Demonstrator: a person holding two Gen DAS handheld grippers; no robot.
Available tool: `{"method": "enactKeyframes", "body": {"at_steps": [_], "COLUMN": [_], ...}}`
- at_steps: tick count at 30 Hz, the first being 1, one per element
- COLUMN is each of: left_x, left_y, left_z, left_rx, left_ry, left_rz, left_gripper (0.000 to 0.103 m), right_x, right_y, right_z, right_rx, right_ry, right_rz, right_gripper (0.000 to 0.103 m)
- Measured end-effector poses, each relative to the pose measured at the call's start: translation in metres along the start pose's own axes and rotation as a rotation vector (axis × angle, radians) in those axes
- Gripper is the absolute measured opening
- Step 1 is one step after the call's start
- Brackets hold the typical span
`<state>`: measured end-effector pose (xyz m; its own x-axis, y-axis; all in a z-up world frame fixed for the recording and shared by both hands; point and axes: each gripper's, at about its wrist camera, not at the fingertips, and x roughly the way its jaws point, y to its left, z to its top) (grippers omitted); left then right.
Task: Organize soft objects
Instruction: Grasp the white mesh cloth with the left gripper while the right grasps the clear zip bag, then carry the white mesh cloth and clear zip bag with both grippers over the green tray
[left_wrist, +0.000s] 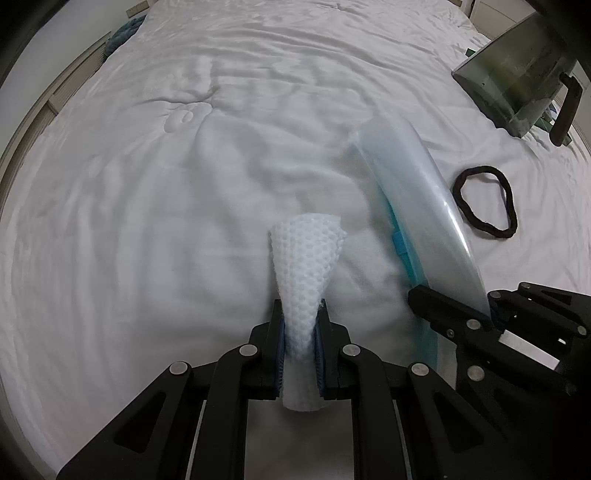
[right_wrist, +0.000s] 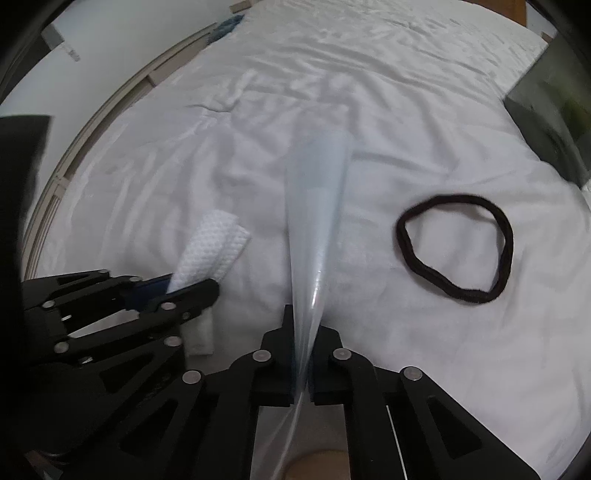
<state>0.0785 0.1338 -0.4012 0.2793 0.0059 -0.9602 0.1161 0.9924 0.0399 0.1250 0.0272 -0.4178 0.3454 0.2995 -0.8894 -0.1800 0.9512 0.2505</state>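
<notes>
Left hand-held gripper (left_wrist: 300, 325) pinching white honeycomb-textured soft cloth (left_wrist: 306, 258), long axis pointing forward. Just to its right, clear plastic zip bag with blue seal (left_wrist: 413, 206), pinched by right hand-held gripper (right_wrist: 304, 332). Black fabric hair band (right_wrist: 456, 247) lying on white bed (left_wrist: 147, 184), nearer right hand-held gripper.

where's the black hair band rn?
The black hair band lies flat on the white bedsheet, right of the clear plastic bag held in the right gripper; nothing touches it.
</notes>
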Motion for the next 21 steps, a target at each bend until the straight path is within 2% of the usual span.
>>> {"method": "enactKeyframes", "body": {"at_steps": [9,21], "left_x": [-0.009,-0.025], "left_y": [-0.009,-0.023], "left_z": [0.008,0.02], "left_rx": [0.004,-0.021], "left_ry": [-0.01,-0.022], "left_rz": [0.007,0.004], "left_gripper": [0.01,0.009], "right_x": [-0.029,-0.07], "right_y": [0.0,-0.031], "right_z": [0.007,0.01], "right_rx": [-0.045,0.0], "right_ry": [-0.057,-0.099], "right_rz": [0.043,0.082], "right_gripper": [0.002,0.002]}}
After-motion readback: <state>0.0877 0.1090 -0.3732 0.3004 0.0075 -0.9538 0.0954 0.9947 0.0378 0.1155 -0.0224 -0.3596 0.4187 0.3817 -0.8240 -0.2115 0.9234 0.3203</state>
